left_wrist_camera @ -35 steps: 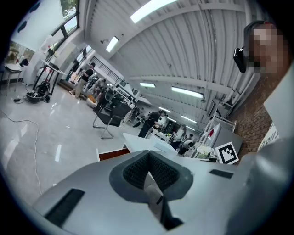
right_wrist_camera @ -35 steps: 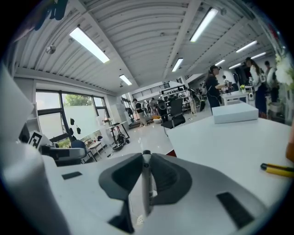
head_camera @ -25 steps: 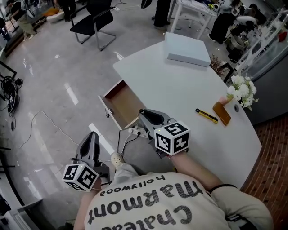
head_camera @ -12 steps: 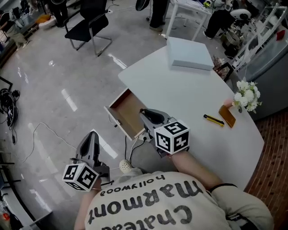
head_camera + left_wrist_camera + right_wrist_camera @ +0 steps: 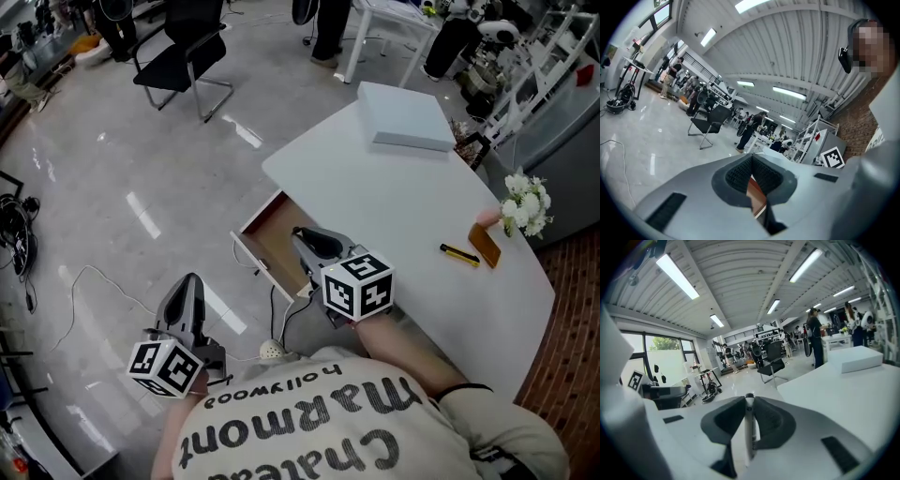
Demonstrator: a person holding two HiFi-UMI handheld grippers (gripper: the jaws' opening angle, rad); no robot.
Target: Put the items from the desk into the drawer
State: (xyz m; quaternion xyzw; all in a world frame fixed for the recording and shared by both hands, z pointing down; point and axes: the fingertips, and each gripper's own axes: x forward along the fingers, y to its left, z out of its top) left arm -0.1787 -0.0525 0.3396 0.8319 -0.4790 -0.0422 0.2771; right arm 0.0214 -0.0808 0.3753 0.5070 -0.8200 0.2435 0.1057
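The white desk point(image 5: 403, 202) has its brown drawer point(image 5: 270, 228) pulled open at the near left corner. My right gripper point(image 5: 304, 234) hovers over the drawer's front right part, shut on a thin white pen-like stick point(image 5: 748, 430) with a dark tip. In the right gripper view the stick stands upright between the pads point(image 5: 764, 420). My left gripper point(image 5: 191, 280) hangs over the floor, left of the drawer, with its jaws together and nothing in them. On the desk's far right lie a yellow and black pen point(image 5: 459, 254) and a brown wallet point(image 5: 485, 244).
A flat white box point(image 5: 404, 116) sits at the desk's far end, white flowers point(image 5: 525, 201) at its right edge. A black chair point(image 5: 184, 58) stands on the glossy floor beyond; cables point(image 5: 19, 230) trail at the left. People stand in the background.
The desk and drawer have slid rightward in the head view as I shift left along the desk. Both grippers keep their places in the picture and their grip looks unchanged.
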